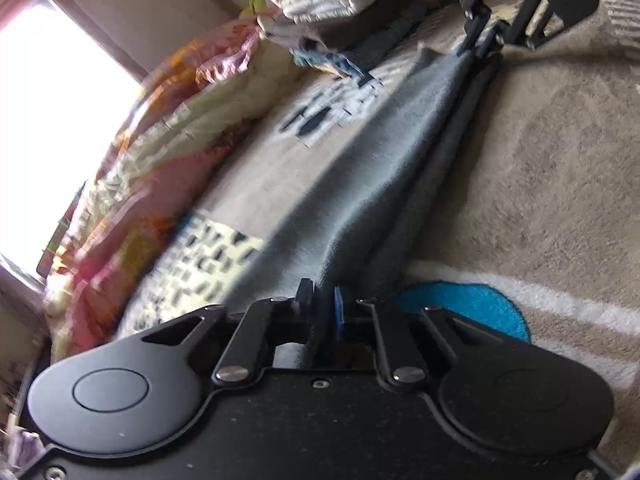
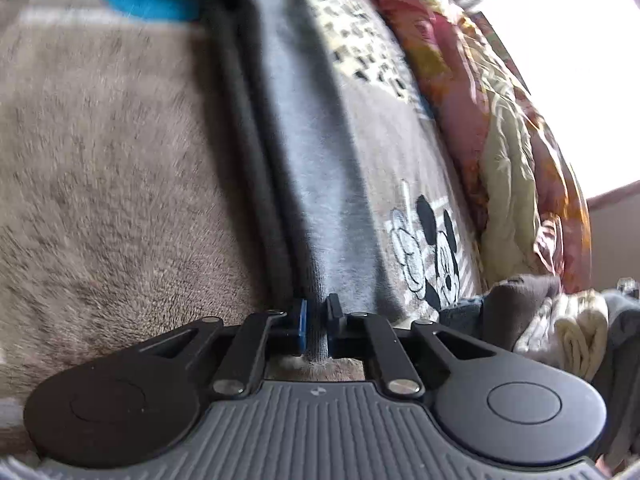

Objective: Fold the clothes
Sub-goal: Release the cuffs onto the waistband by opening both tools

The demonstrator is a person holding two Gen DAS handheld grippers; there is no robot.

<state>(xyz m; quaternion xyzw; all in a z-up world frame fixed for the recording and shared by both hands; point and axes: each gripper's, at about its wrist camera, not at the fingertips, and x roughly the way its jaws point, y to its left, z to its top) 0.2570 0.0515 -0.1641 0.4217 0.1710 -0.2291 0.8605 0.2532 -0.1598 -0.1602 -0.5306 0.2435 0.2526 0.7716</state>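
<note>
Left gripper clenched on one end of a grey knit garment, fabric pinched between its black and blue pads. Right gripper clamped on the opposite end of the same garment, seen across in the left view. Garment stretched taut between the two as a folded strip, just above a beige fuzzy blanket with a blue patch and cartoon mouse print. Beyond it, a crumpled pink-orange floral quilt. Farther, a stack of folded clothes. Bright window behind.
</note>
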